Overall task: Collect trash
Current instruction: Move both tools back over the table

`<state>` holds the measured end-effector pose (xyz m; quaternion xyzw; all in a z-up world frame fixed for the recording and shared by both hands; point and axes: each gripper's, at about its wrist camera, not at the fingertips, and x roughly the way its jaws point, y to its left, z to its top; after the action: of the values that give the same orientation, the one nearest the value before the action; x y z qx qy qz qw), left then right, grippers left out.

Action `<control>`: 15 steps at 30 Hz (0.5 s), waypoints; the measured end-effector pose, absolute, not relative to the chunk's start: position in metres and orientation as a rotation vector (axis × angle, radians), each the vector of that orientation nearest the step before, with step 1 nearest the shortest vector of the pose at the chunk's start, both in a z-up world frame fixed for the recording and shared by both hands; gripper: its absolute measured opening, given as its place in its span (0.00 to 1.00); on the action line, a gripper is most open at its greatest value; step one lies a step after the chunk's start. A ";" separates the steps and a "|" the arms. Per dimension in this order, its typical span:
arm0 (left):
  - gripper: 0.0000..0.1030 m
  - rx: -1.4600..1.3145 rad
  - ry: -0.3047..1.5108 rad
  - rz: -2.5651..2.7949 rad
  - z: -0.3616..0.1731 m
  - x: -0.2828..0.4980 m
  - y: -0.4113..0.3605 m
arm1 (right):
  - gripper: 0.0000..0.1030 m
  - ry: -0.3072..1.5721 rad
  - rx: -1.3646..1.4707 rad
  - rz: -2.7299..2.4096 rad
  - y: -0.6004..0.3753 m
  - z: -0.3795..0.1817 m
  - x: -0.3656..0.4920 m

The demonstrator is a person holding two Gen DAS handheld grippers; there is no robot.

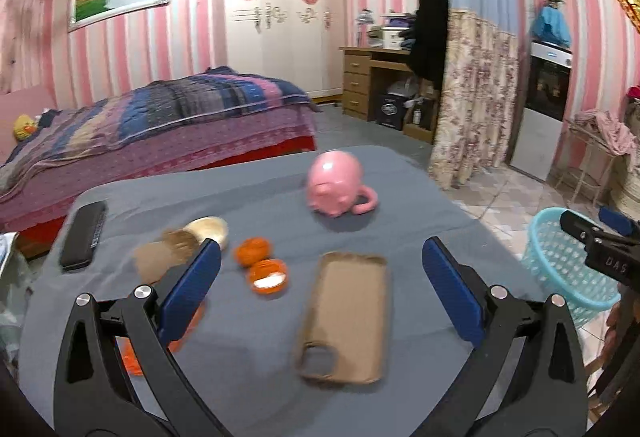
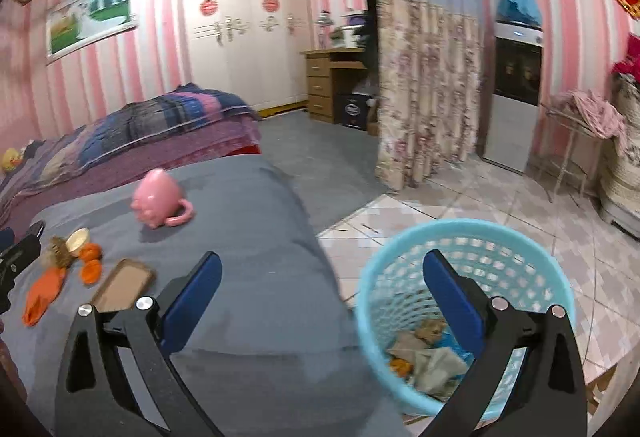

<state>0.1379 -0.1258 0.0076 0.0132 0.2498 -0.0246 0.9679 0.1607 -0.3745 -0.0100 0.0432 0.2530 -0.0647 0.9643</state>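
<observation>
Jaws of both hand-held grippers, left (image 1: 322,263) and right (image 2: 322,279), gape wide, empty.

The grey-covered table (image 1: 248,357) carries a pink mug (image 1: 336,183) toward its far edge. Nearer lie a phone case (image 1: 346,317), orange peels (image 1: 260,263) and — at the left edge — a black remote (image 1: 83,235).

left gripper (image 1: 321,261): we see black plastic arms with triangular cut-outs, silver round screws at the pivots, and blue flat finger pads (image 1: 450,287).
right gripper (image 2: 322,273): we see the same black arms, silver screws and blue pads (image 2: 192,299); from the left view its body bears white letters "DAS".
</observation>
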 end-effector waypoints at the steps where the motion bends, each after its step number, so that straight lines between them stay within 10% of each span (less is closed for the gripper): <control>1: 0.95 0.020 0.510 -0.040 0.007 0.137 -0.119 | 0.96 0.516 0.076 -0.118 -0.365 -0.011 0.162; 15: 0.95 -0.058 0.547 0.120 -0.010 0.119 -0.010 | 0.96 0.542 -0.018 -0.003 -0.289 -0.020 0.173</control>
<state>0.1193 -0.0098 -0.0102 -0.0287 0.2698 0.0591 0.9607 0.1731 -0.2886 -0.0200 -0.0089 0.2677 -0.0016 0.9635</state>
